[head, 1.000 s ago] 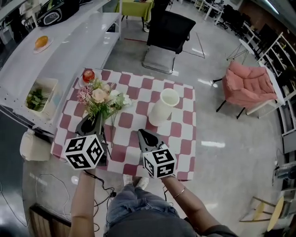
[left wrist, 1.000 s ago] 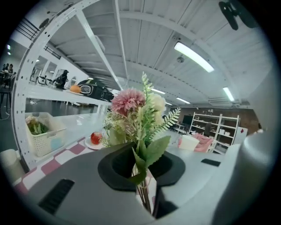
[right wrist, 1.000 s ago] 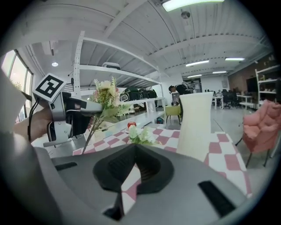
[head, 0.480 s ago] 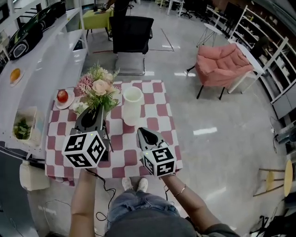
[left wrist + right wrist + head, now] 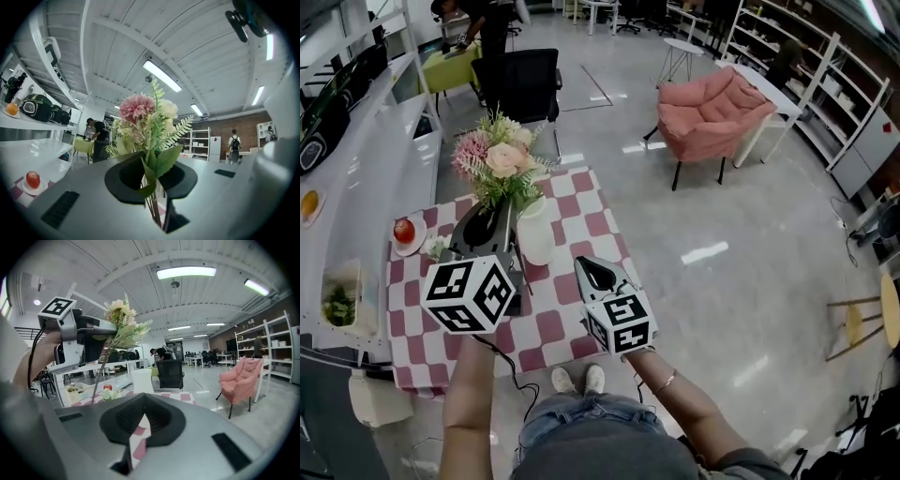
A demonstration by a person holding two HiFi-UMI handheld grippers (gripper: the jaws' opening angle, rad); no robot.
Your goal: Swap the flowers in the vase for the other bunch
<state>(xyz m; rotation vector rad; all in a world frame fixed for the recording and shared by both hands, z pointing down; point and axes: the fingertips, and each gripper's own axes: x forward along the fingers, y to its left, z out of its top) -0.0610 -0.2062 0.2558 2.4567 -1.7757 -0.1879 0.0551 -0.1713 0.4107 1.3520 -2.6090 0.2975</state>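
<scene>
A bouquet (image 5: pixel 500 167) of pink and cream flowers with green leaves is held up above the checked table (image 5: pixel 553 323). My left gripper (image 5: pixel 490 217) is shut on its stems (image 5: pixel 153 206), and the blooms (image 5: pixel 140 110) rise over the jaws. The white vase (image 5: pixel 535 234) stands on the table just right of that gripper, apart from the stems. In the right gripper view the vase (image 5: pixel 142 380) stands beyond the left gripper (image 5: pixel 110 329). A small white and green bunch (image 5: pixel 439 247) lies near the plate. My right gripper (image 5: pixel 589 269) hovers by the table's right side, shut with nothing between its fingers.
A red apple (image 5: pixel 404 231) sits on a plate at the table's far left. A long white counter (image 5: pixel 356 159) with a basket of greens (image 5: pixel 339 305) runs along the left. A black chair (image 5: pixel 523 84) stands behind the table, a pink armchair (image 5: pixel 712 112) further right.
My left gripper has risen with the bouquet, so the flowers now stand higher over the table. The right gripper has risen a little. The head view has swung right, leaving the table further left.
</scene>
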